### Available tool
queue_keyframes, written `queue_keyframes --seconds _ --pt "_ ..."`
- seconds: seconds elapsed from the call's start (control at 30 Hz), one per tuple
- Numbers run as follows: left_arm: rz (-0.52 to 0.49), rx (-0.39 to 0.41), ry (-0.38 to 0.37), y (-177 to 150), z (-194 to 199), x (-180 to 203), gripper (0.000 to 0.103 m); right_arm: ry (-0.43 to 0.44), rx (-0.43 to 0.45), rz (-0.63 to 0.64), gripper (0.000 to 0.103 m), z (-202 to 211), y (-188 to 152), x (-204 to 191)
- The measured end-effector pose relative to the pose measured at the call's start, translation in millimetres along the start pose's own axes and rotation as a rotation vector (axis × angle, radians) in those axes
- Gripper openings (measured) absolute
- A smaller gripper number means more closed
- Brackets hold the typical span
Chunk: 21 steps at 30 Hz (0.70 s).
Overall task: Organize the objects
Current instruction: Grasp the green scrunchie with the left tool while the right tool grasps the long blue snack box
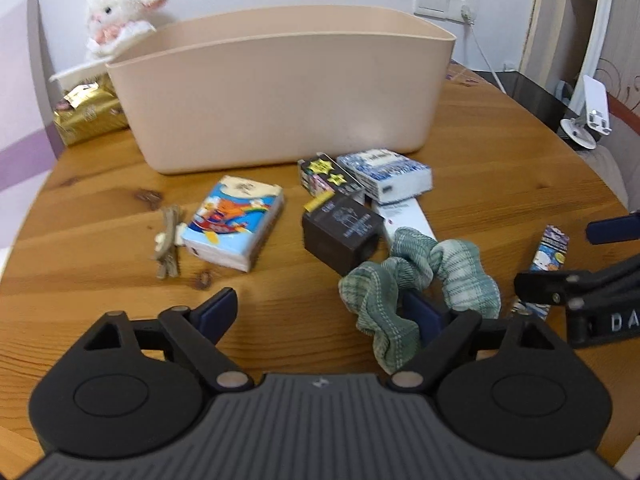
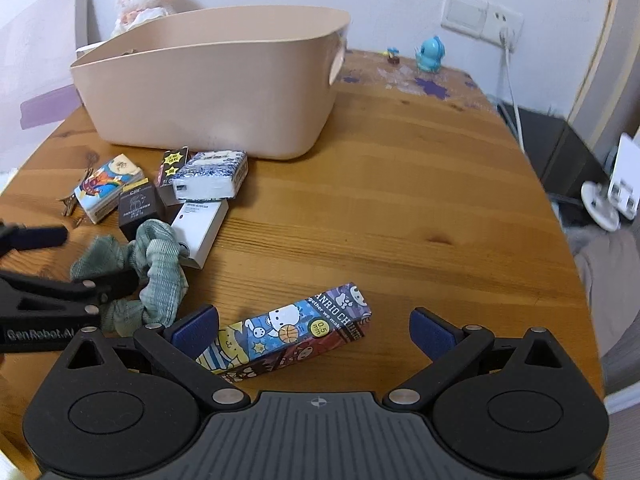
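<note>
Left claw (image 1: 326,312): jaws standing wide apart, hovering low over the wooden surface (image 1: 480,184); its right finger is poking through the loop of the green scrunchie (image 1: 420,276), which is draping over that finger, not clamped.
Right claw (image 2: 314,330): jaws gaping apart, straddling the cartoon pencil-lead box (image 2: 296,332); the left pad is sitting just beside the box's near end, the right pad well apart from it.
Cartoon pencil-lead box: lying flat and slanted on the surface.
Beige bin (image 1: 280,92): sitting upright at the back of the surface; contents mostly hidden by its wall.
Loose cluster in front of bin: colourful tissue pack (image 1: 234,222) lying to the left; dark cube box (image 1: 340,232) touching the scrunchie; star-printed black box (image 1: 328,178) and blue-white tissue pack (image 1: 386,174) lying side by side near the bin wall; white carton (image 2: 200,228) lying partly under the scrunchie.
Background: white plush toy (image 1: 120,12) sitting behind the bin; blue figurine (image 2: 430,54) standing at the far edge.
</note>
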<state>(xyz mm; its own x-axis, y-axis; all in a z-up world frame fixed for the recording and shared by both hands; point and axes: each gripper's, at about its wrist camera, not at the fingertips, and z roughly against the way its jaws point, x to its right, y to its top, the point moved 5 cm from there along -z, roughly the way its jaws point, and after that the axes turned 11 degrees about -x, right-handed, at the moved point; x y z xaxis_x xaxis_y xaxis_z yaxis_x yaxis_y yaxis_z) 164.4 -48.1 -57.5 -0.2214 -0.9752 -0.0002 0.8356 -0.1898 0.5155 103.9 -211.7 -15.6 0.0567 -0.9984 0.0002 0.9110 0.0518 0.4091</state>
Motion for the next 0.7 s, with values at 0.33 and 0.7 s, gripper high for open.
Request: queue_keyframes --seconds 0.33,0.7 --pt "0.0 -0.011 0.055 -1.7 -0.9 -5.0 0.09 -0.078 -0.008 -0.007 0.103 -10.6 -4.3 -9.6" --pt "-0.04 -0.027 -0.027 -6.4 2.1 3.1 0.056 -0.008 -0.024 -0.038 0.073 -4.4 -25.3 1.8"
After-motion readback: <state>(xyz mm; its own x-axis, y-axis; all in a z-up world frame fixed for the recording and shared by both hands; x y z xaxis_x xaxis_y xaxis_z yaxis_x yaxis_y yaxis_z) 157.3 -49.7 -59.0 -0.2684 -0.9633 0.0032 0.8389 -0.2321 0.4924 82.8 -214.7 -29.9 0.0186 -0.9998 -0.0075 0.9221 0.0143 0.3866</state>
